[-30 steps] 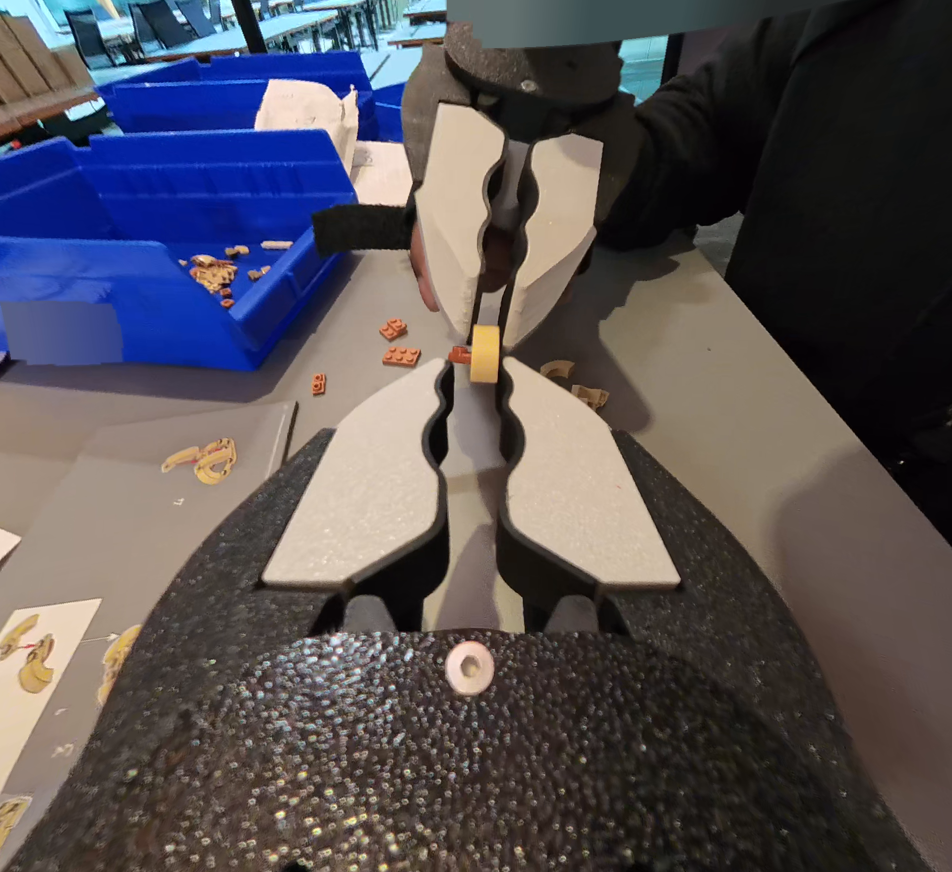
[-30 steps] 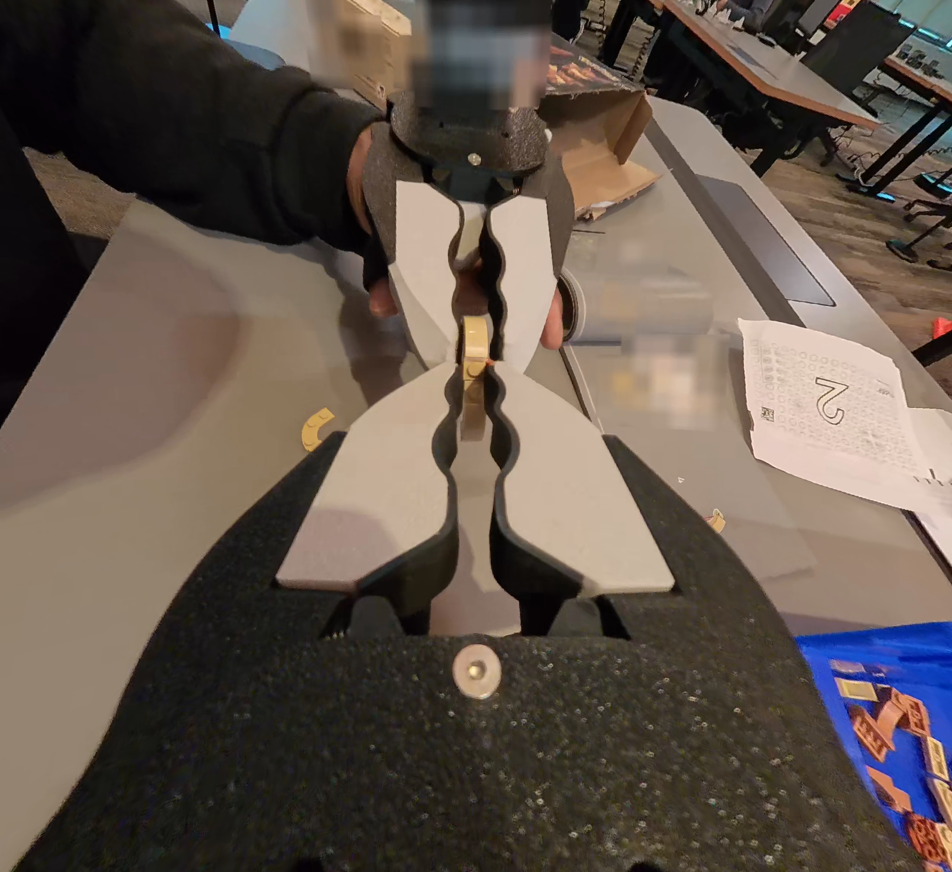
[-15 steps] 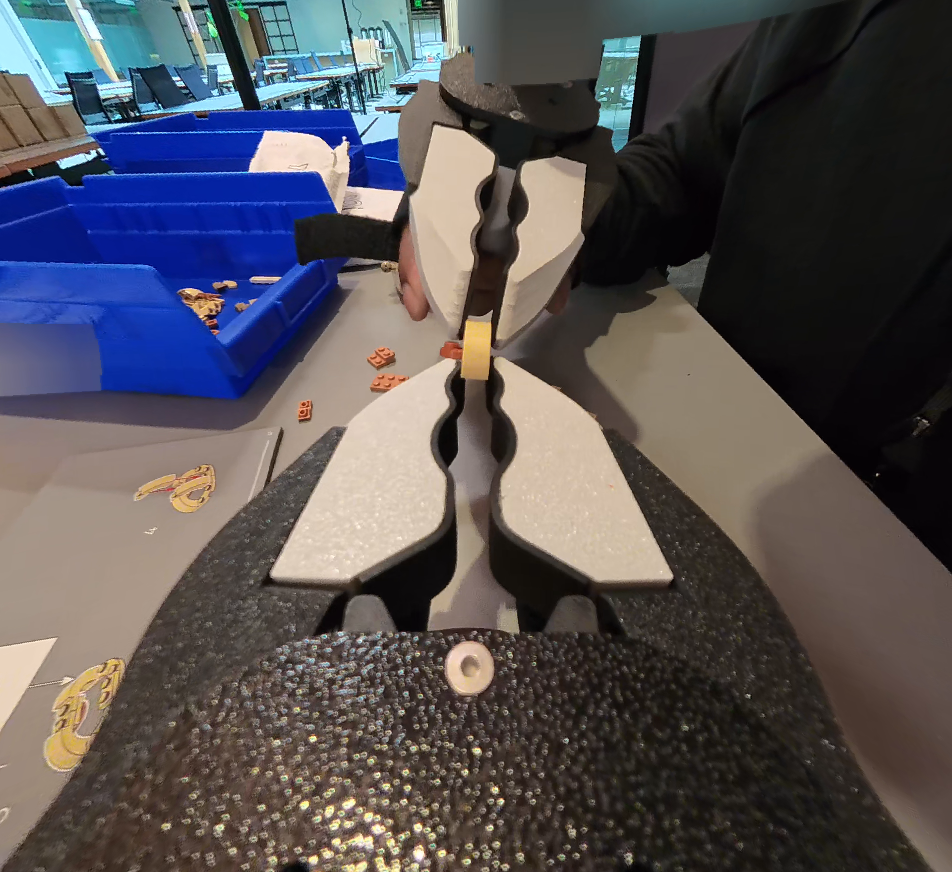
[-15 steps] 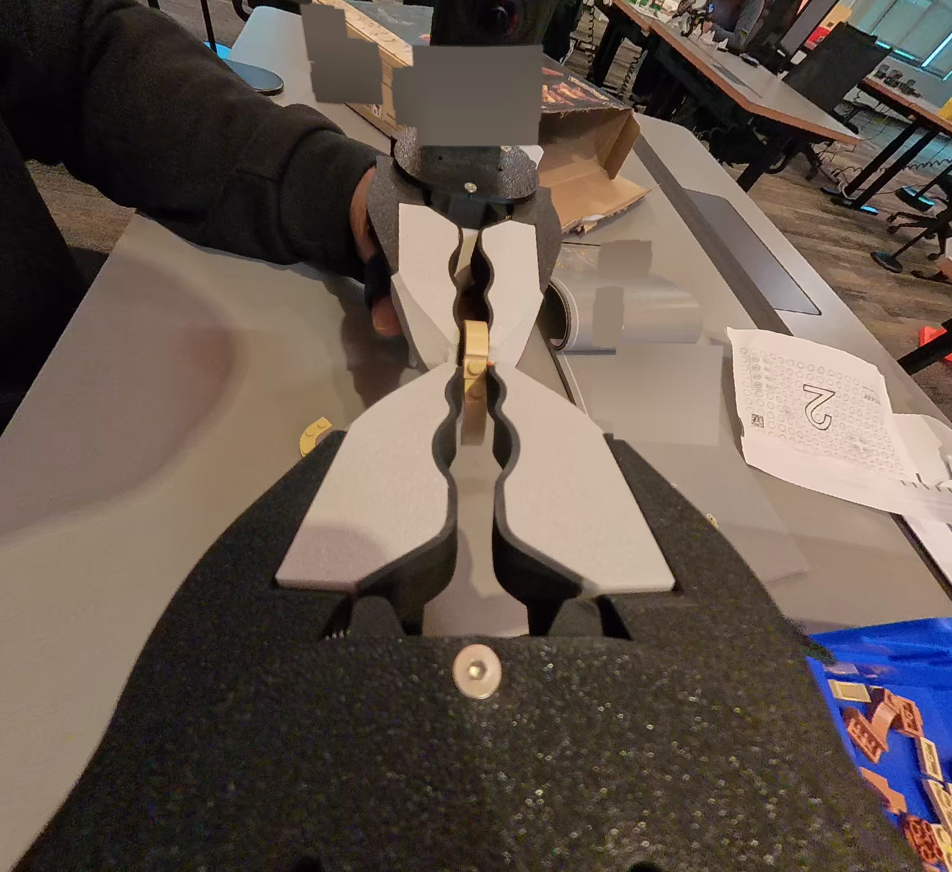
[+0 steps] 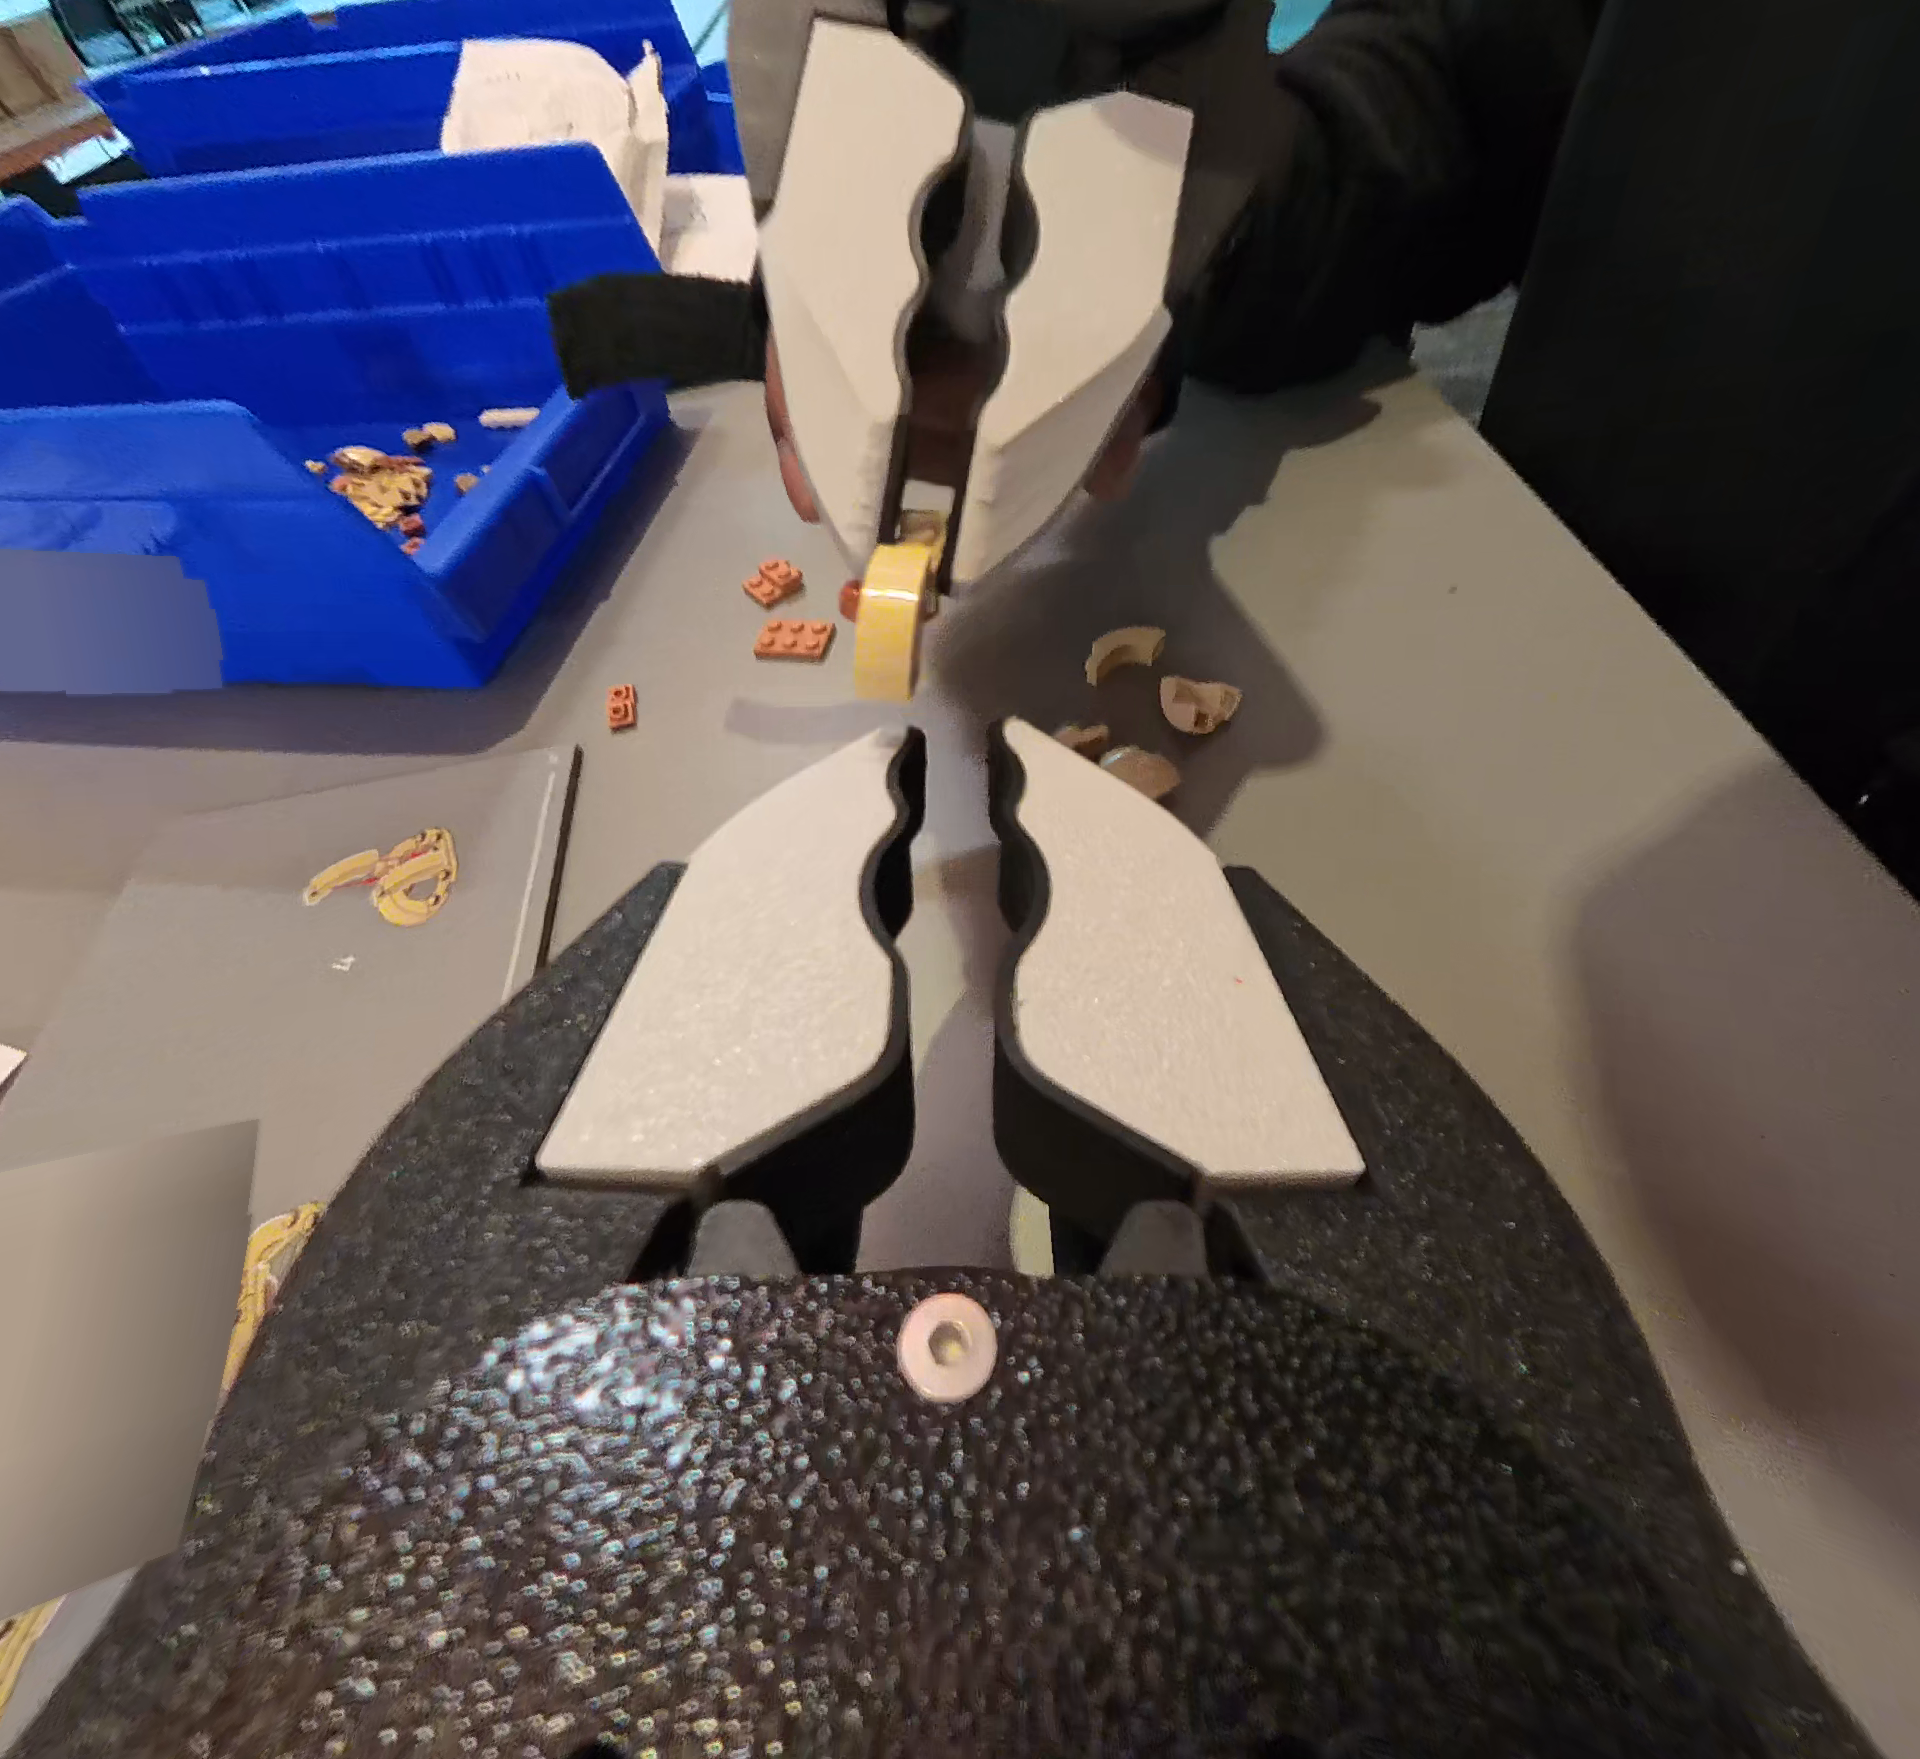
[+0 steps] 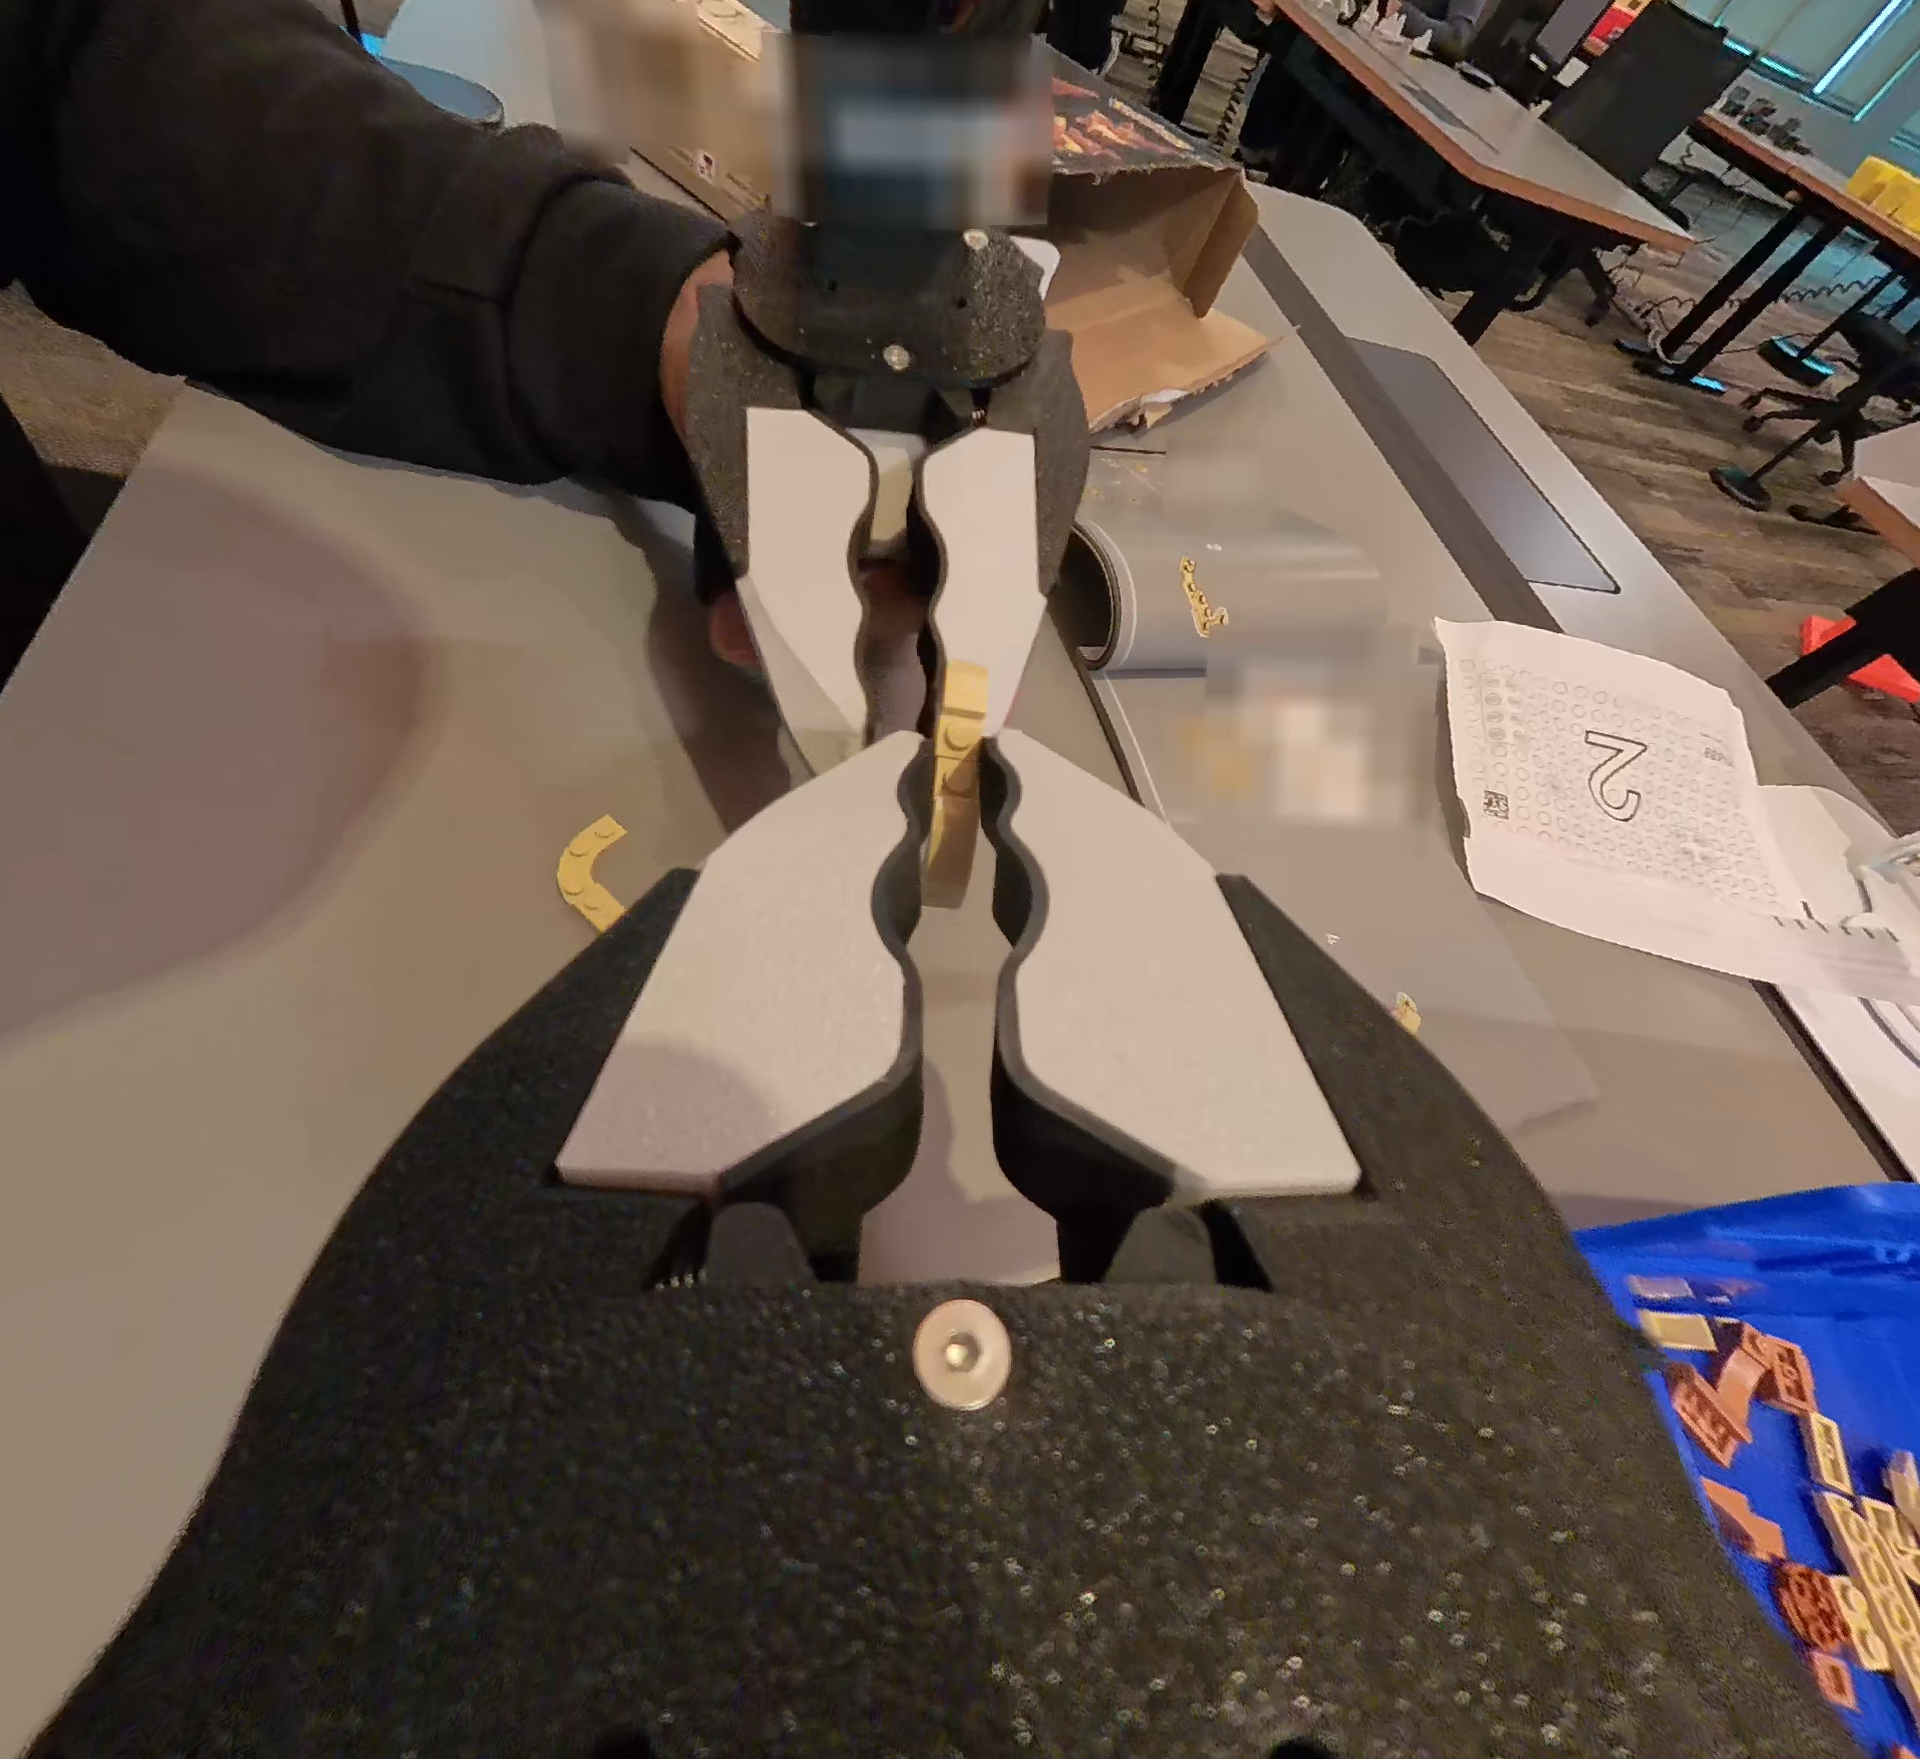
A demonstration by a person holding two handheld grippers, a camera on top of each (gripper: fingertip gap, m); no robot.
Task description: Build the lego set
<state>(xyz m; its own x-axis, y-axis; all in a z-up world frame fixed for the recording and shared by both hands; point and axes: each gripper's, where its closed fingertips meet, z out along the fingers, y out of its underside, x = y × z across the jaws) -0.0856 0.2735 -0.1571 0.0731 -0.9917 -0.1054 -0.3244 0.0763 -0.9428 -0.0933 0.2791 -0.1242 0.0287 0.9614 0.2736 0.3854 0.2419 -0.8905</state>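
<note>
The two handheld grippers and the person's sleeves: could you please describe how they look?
Both look alike. The left tongs and right tongs have pale grey, wavy-edged fingers on a speckled black body with one silver screw. A black strap hangs beside the right one. The sleeves are black.

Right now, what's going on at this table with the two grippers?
A person is building a lego set with two handheld grippers held tip to tip above the grey table. The right gripper is shut on a small tan assembly. The left gripper is open and empty, just short of that assembly. Loose pieces lie on the table beside a blue bin holding more.
</note>
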